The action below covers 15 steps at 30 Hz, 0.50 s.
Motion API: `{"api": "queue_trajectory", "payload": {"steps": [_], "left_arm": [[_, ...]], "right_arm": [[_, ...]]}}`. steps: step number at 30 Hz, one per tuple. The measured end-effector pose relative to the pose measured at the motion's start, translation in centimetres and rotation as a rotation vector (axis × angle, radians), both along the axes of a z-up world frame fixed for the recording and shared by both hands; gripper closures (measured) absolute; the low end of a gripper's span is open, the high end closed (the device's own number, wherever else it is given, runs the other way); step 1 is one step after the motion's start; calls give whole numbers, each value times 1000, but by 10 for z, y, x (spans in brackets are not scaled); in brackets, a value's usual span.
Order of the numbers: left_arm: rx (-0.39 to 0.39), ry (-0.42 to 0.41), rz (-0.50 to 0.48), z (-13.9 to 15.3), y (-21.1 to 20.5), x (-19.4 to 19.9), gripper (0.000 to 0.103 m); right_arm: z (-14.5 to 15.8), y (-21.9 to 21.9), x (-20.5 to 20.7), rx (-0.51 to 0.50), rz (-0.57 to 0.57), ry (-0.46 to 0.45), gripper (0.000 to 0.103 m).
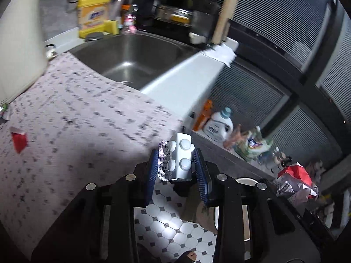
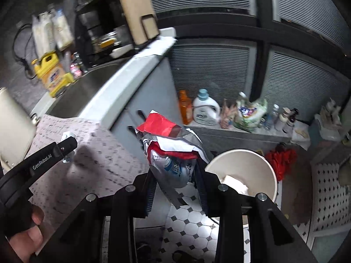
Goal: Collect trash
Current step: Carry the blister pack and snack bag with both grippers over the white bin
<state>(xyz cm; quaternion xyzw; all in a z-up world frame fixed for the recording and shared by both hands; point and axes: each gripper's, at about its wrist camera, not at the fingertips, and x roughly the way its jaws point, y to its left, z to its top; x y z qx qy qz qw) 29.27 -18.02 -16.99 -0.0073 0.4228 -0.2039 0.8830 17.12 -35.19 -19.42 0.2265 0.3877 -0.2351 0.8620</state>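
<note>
My left gripper (image 1: pixel 178 166) clenches a pill blister pack (image 1: pixel 176 161) off the counter's front edge; my right gripper (image 2: pixel 175 175) grips a crumpled red-and-silver wrapper (image 2: pixel 173 151) beside the white bin (image 2: pixel 266 164) on the floor. Best centre each over the bin's mouth before letting go.

Yellow detergent jug (image 1: pixel 94 8) beside sink (image 1: pixel 131 59)

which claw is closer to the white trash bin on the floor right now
Right. The right claw, shut on a crumpled wrapper, is beside the bin. The left claw, holding a pill blister pack, is farther back by the counter.
</note>
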Motion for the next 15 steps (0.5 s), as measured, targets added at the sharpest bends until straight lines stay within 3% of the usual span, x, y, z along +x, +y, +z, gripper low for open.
{"api": "queue_trajectory", "payload": {"steps": [6, 13, 15], "left_arm": [[12, 42, -105, -29, -57, -19, 70], [45, 116, -168, -79, -92, -32, 70], [57, 134, -178, -93, -98, -35, 70]], "right_arm": [[-31, -41, -32, 19, -98, 56, 69], [-78, -74, -54, 40, -166, 119, 68], [-88, -83, -58, 37, -173, 123, 64]]}}
